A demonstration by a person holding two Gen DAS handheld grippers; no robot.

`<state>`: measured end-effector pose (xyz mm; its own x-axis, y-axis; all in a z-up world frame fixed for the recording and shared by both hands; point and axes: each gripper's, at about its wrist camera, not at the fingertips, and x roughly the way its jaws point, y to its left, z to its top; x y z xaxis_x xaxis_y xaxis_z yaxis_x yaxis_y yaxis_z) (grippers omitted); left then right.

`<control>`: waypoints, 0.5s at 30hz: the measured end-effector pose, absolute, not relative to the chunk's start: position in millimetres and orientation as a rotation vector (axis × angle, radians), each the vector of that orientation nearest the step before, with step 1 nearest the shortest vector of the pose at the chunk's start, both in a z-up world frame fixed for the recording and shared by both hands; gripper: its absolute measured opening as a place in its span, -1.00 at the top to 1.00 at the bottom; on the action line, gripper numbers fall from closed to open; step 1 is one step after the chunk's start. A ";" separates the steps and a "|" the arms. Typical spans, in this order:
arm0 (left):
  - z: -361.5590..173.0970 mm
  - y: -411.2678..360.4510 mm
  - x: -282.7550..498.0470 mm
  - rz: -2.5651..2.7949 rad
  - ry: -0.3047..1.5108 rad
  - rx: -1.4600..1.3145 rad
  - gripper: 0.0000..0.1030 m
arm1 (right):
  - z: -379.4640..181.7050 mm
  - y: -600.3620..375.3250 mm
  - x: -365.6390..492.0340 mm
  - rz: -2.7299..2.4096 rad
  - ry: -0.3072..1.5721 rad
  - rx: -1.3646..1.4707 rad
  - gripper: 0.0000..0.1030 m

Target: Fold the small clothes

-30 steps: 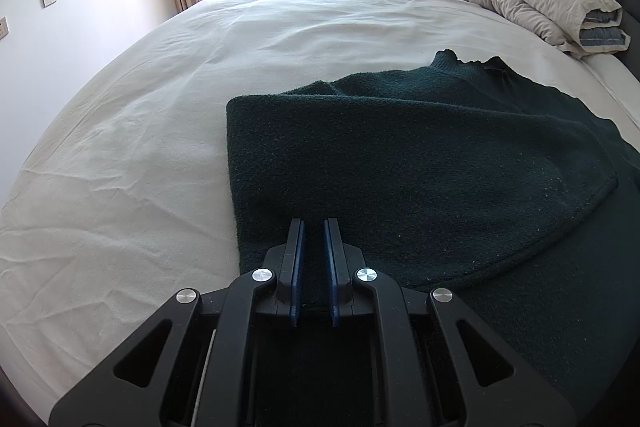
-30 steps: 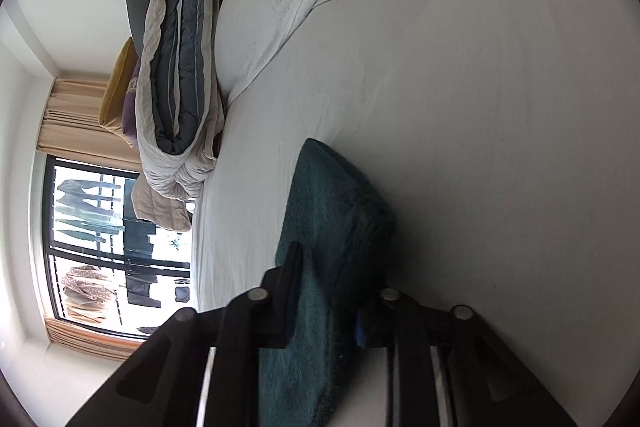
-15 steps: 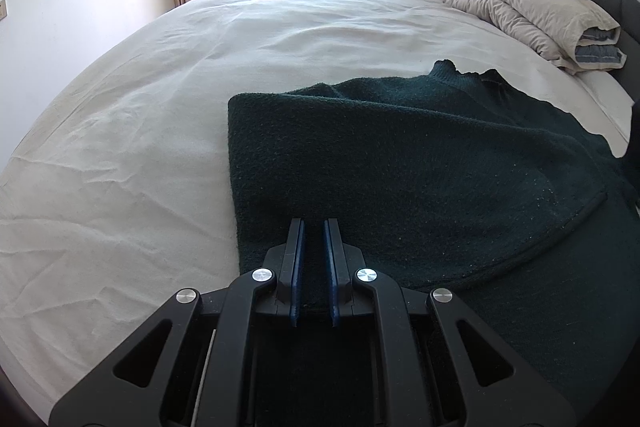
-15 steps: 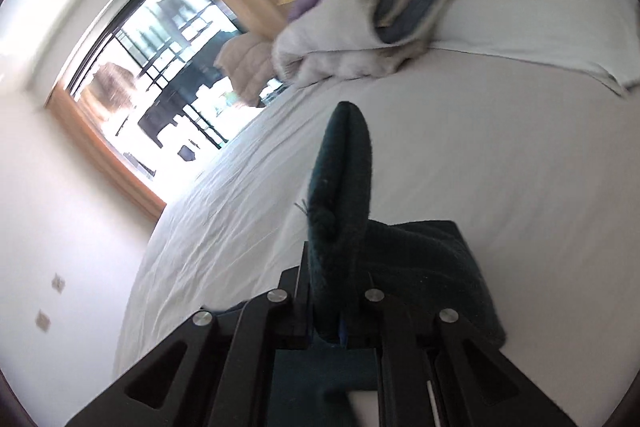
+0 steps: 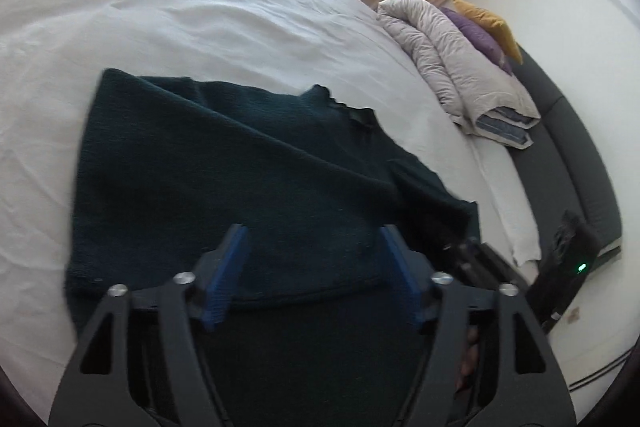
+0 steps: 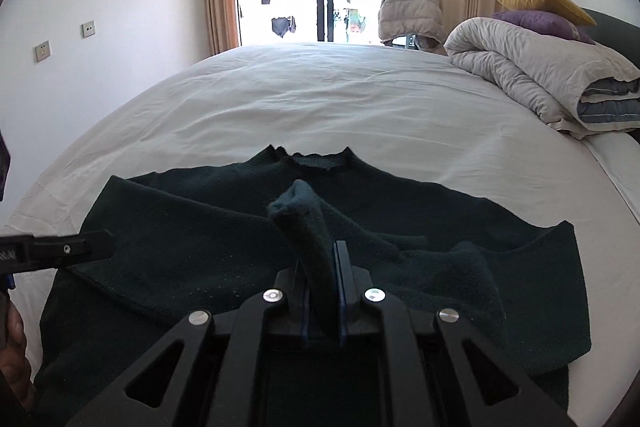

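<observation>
A dark green knitted sweater (image 5: 240, 187) lies flat on the white bed sheet (image 5: 180, 7), collar away from me, its left side folded inward. My left gripper (image 5: 316, 263) hovers just above the sweater's near hem; its jaws are opening wide and nothing sits between the blue pads. In the right wrist view the sweater (image 6: 180, 247) spreads below my right gripper (image 6: 322, 267). Its pads grip the cuff end of the right sleeve (image 6: 308, 223), which stands up over the sweater's middle, and the jaws are starting to open. The left gripper's finger (image 6: 60, 249) shows at the left edge.
A folded grey duvet (image 6: 540, 83) with a purple pillow (image 6: 536, 21) and a yellow pillow (image 6: 544, 1) lies at the bed's right end, by the dark headboard (image 5: 560, 155). A padded jacket (image 6: 408, 11) hangs before the window. A hand (image 6: 16, 359) shows at lower left.
The left gripper let go of the sweater's hem, opened wide, lifted a little and rolled. The right gripper swung the sleeve over onto the sweater's middle and rolled upright.
</observation>
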<state>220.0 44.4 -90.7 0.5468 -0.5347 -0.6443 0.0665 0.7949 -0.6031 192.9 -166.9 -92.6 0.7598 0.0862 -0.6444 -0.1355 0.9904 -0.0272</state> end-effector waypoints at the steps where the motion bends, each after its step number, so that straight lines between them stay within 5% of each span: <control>1: -93.2 37.6 226.7 -0.397 0.949 -0.586 -0.52 | -102.6 -166.3 197.6 0.149 0.745 -0.052 0.37; 7: -110.3 -1.4 251.4 -0.456 1.086 -0.622 -0.52 | -107.4 -193.2 168.2 0.232 0.752 0.145 -0.43; 14: -118.2 -54.1 279.4 -0.464 1.155 -0.505 -0.52 | -136.0 -267.3 109.2 0.294 0.715 0.566 -0.46; 15: -119.0 -60.4 282.6 -0.451 1.162 -0.489 -0.52 | -145.0 -278.1 105.5 0.306 0.705 0.633 -0.35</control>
<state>282.6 -60.4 -119.0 0.3329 -0.5719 -0.7497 0.0837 0.8098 -0.5807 105.5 -278.1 -145.0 0.7284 0.4634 -0.5047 -0.0526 0.7723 0.6331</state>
